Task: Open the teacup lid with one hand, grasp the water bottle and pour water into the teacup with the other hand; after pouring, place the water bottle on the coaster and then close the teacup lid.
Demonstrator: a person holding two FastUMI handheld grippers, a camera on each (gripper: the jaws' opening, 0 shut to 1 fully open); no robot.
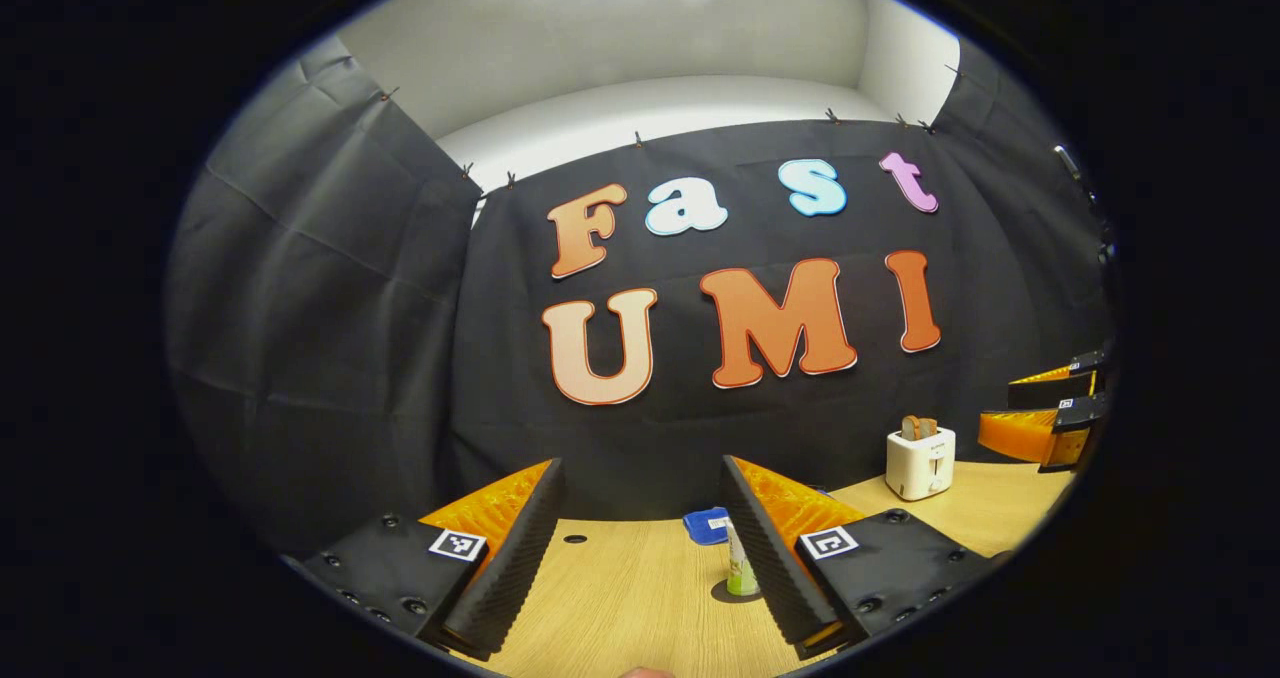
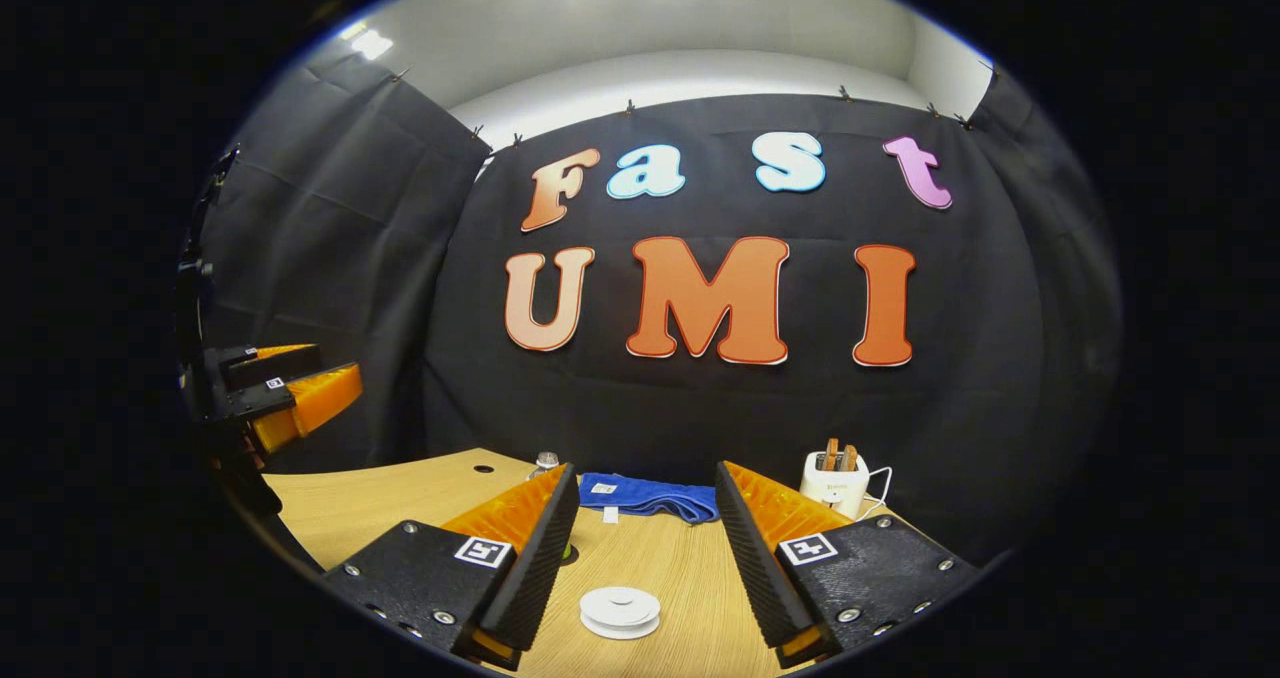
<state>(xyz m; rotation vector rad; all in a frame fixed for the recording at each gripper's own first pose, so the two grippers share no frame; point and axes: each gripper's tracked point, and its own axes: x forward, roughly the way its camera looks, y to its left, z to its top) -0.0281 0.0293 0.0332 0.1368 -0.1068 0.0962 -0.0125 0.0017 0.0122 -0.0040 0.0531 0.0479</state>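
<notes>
Black cloth walls close off a booth around a pale wooden desk (image 2: 690, 578), with both grippers held above it and nothing yet picked up.

Left gripper view: the left gripper (image 1: 640, 548) has its fingers spread wide apart with nothing between them. At about 5 o'clock, just beside its right-hand finger and partly hidden by it, stands the water bottle (image 1: 741, 566), upright on the desk. Behind it lies a folded blue cloth (image 1: 705, 525). At 3 o'clock a white toaster (image 1: 920, 463) holds bread slices, and beyond it the right gripper (image 1: 1050, 413) hovers.

Right gripper view: the right gripper (image 2: 645, 548) is likewise spread wide and empty. At 6 o'clock, on the desk between its fingers and low in the picture, sits a flat round white piece (image 2: 620, 611); whether it is the teacup lid or the coaster is unclear. The teacup itself cannot be made out. The left gripper (image 2: 290, 403) hangs at 9 o'clock.

By the look of things the task has hardly begun: bottle ungrasped, no water poured. Lifting the lid, pouring, parking the bottle and closing the lid all appear to remain.
</notes>
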